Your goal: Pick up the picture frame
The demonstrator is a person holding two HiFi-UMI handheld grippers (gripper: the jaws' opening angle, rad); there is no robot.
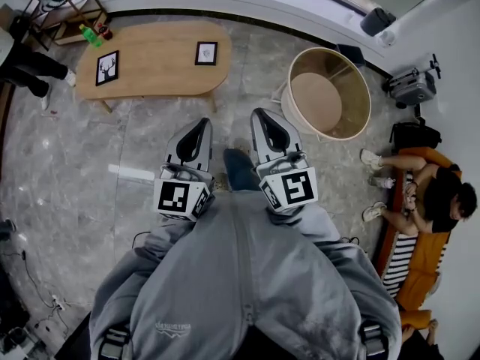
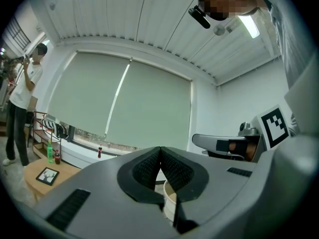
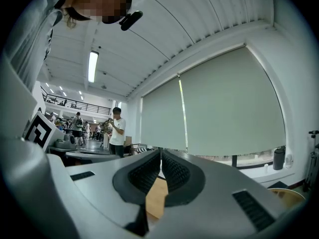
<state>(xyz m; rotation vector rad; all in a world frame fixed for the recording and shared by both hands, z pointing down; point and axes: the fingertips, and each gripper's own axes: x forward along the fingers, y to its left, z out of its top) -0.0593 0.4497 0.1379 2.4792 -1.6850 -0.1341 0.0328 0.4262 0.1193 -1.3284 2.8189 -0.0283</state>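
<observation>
Two black picture frames lie on the oval wooden table (image 1: 154, 77) far ahead: one with a deer print (image 1: 107, 67) at its left end, a smaller one (image 1: 205, 53) near its right end. My left gripper (image 1: 202, 124) and right gripper (image 1: 262, 115) are held side by side in front of my body, well short of the table, both shut with nothing between the jaws. In the left gripper view the deer frame (image 2: 48, 176) lies low at the left, and the jaws (image 2: 160, 151) meet. In the right gripper view the jaws (image 3: 160, 153) also meet.
A green bottle (image 1: 90, 36) and a dark bottle (image 1: 105, 31) stand at the table's far left end. A round wooden tub-shaped table (image 1: 330, 92) stands to the right. A person sits on an orange sofa (image 1: 427, 253) at the right; another person (image 2: 20, 103) stands beyond the table.
</observation>
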